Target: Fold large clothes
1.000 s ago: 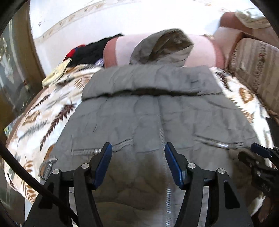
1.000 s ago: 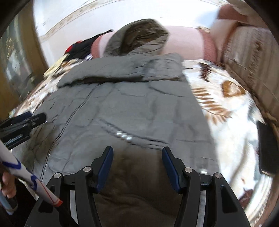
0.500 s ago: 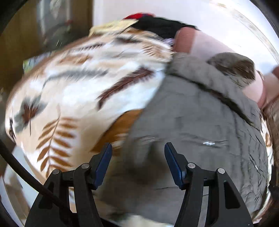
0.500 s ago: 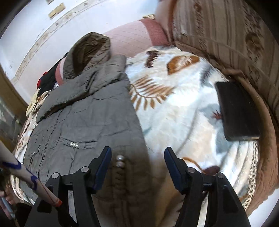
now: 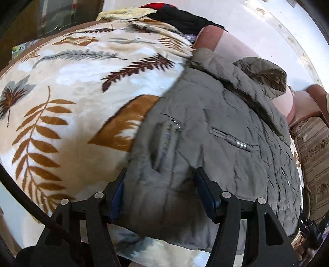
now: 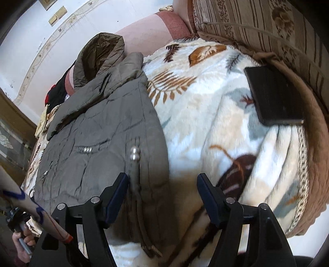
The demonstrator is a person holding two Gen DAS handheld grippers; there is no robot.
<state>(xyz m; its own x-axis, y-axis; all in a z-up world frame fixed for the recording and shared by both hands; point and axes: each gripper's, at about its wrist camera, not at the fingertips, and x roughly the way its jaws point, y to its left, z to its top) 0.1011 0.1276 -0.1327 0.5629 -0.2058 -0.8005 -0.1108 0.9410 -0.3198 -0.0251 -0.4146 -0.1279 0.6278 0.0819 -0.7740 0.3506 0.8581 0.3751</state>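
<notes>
Since a second ago you swung both tools apart: your left gripper (image 5: 160,184) went from the middle of the coat to its left bottom corner, and your right gripper (image 6: 162,189) went out to the coat's right edge.

The grey puffy coat (image 5: 216,143) lay flat on the leaf-print blanket (image 5: 72,92), front side up, with its hood (image 5: 261,76) resting against the pink bolster (image 5: 226,49) at the far end. In the right wrist view the coat (image 6: 98,131) filled the left half, and the blanket (image 6: 216,115) filled the right half.

Your left tongs were wide open. The coat's bottom corner sat between the two fingers, and the left blue pad (image 5: 117,197) was partly hidden behind the cloth. You could not tell if the pads touched the cloth, but they were not squeezing it.

Your right tongs were wide open too, holding nothing. The coat's right edge, with its side zip and shiny beads (image 6: 134,154), ran down just inside the left finger. The blanket showed between the fingers on the right side.

A black flat thing (image 6: 273,94) lay on the blanket near the striped cushion (image 6: 257,24); it was too plain to name. A pile of dark and red clothes (image 5: 181,18) sat beyond the blanket, cut off at the top edge. The coat's very bottom hem was hidden under the tools in both views. At the far left of the right view, your hand (image 6: 22,242) was only half seen.
</notes>
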